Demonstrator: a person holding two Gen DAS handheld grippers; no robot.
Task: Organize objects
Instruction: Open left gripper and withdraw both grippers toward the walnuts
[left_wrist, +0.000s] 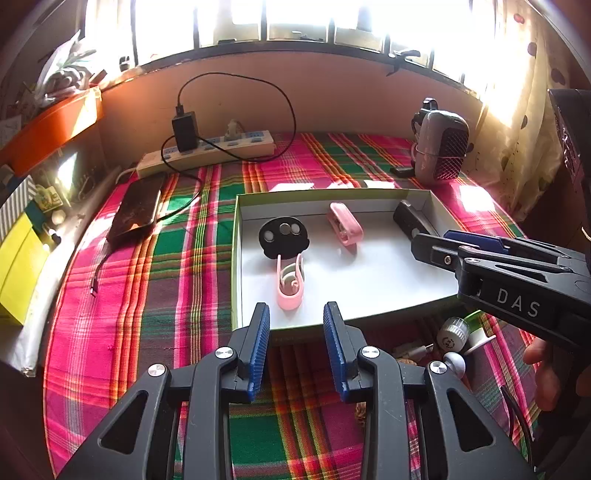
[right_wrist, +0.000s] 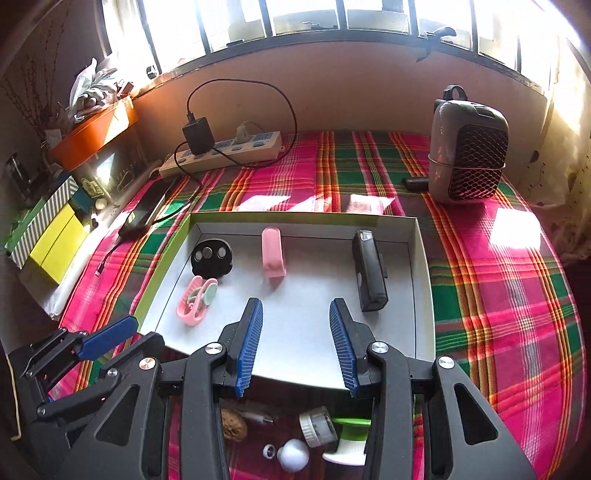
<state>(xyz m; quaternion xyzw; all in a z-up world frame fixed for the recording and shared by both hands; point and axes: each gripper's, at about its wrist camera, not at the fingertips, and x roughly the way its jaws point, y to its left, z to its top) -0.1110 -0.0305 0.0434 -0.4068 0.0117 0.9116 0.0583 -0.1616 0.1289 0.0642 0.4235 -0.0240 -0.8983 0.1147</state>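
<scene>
A shallow white box (left_wrist: 236, 258) (right_wrist: 421, 277) with a green rim lies on the plaid cloth. Inside it are a black disc with holes (left_wrist: 284, 238) (right_wrist: 211, 258), a pink clip with a pale winder (left_wrist: 290, 284) (right_wrist: 195, 301), a pink oblong piece (left_wrist: 345, 223) (right_wrist: 272, 251) and a black rectangular device (left_wrist: 408, 219) (right_wrist: 369, 275). My left gripper (left_wrist: 296, 321) (right_wrist: 146, 330) hovers open over the box's near edge, with nothing between its blue pads. My right gripper (right_wrist: 295, 317) (left_wrist: 439, 242) is open and empty above the box's near right part.
Loose items lie in front of the box: a walnut (right_wrist: 233, 424), a white cap (right_wrist: 317, 424), a green-white spool (right_wrist: 351, 439) and a white ball (right_wrist: 293, 456). Behind it are a power strip (left_wrist: 207, 151), a phone (left_wrist: 136, 212) and a grey heater (right_wrist: 467, 155).
</scene>
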